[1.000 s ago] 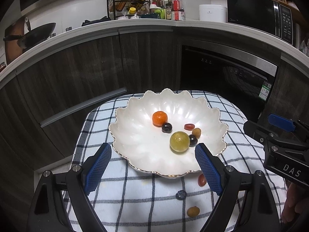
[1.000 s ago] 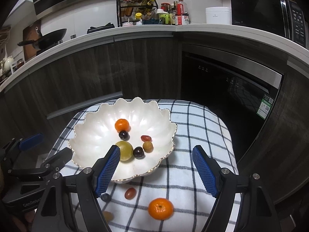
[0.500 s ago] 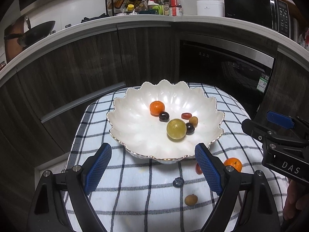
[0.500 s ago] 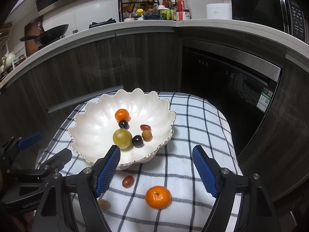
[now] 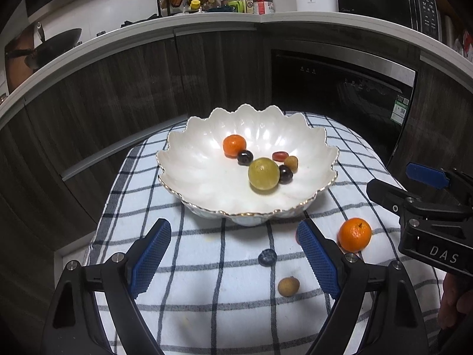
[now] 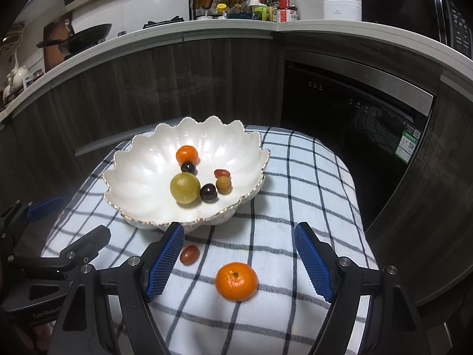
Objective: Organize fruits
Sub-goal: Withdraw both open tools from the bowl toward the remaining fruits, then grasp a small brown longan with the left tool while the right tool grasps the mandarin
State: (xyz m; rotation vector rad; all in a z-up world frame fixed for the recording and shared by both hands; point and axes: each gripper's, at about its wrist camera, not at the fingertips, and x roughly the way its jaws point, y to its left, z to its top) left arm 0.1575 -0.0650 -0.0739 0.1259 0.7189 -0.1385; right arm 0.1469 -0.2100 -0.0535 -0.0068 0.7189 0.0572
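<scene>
Bowl point(image 6: 142, 174) on my checked cloth point(image 6: 310, 183) holds six fruits; I judge four left outside it: orange point(image 6: 236, 281), red tomato point(image 6: 189, 254), blueberry point(image 5: 267, 257), longan point(image 5: 288, 286); left tongs point(image 5: 233, 254) and right tongs point(image 6: 238, 261) both spread, empty.

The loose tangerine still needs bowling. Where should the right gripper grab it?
Across its widest middle, from above: the tangerine sits stem-up on the cloth, free on both sides, already between the open right gripper fingers.
</scene>
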